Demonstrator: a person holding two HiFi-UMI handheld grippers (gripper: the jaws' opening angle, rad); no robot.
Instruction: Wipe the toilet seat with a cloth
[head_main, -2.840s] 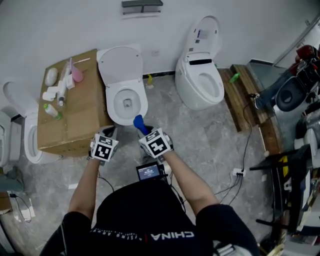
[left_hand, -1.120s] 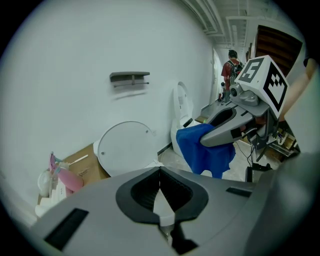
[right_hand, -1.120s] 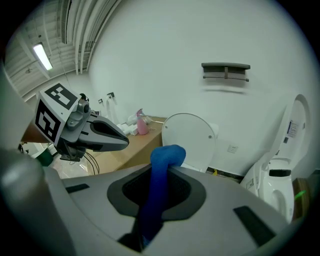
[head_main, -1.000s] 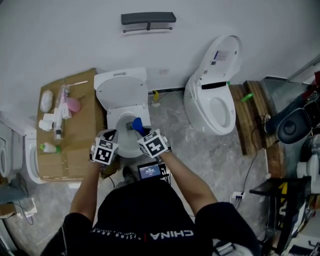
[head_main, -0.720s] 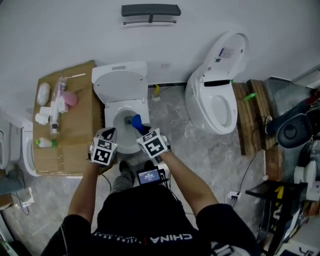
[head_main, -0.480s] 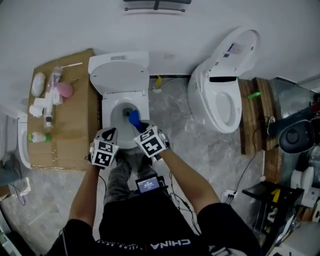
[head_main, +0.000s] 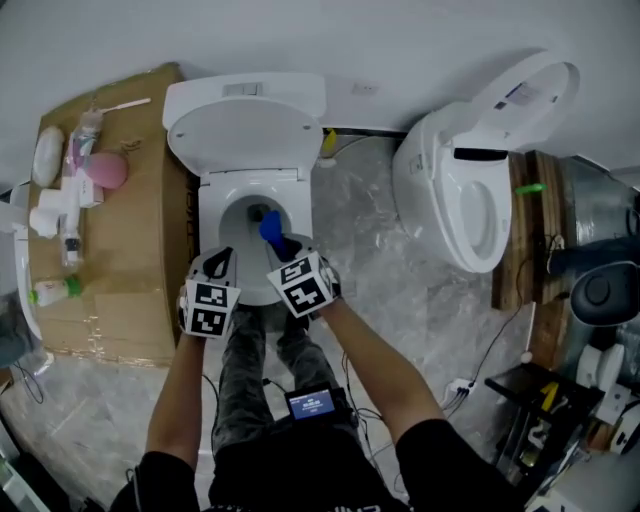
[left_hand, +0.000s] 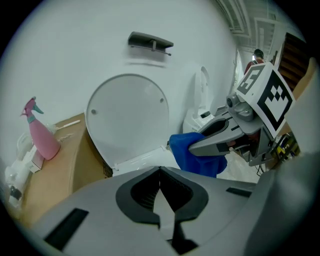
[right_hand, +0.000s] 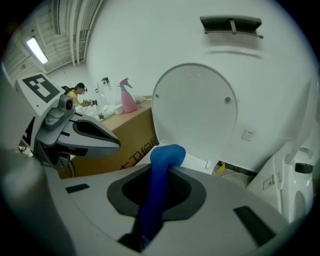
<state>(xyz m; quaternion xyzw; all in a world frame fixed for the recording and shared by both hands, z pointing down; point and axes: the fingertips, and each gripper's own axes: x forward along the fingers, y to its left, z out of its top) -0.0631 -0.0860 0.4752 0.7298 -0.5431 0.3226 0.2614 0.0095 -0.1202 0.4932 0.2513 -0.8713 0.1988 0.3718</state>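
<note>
Both grippers have come down lower and closer to the toilet than a moment ago. The right gripper (head_main: 283, 250) pinches the blue cloth (head_main: 270, 229), which now sticks out over the bowl, toward 11 o'clock from that gripper. The left gripper (head_main: 222, 262) is pressed together with nothing in it, near the 7 o'clock edge of the toilet seat (head_main: 212, 222). Wiping looks ready to start, but the cloth does not seem to touch the seat yet.

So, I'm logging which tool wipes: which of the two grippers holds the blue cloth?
The right gripper: the blue cloth is clamped between its jaws, whereas the left gripper is shut with nothing in it.
</note>
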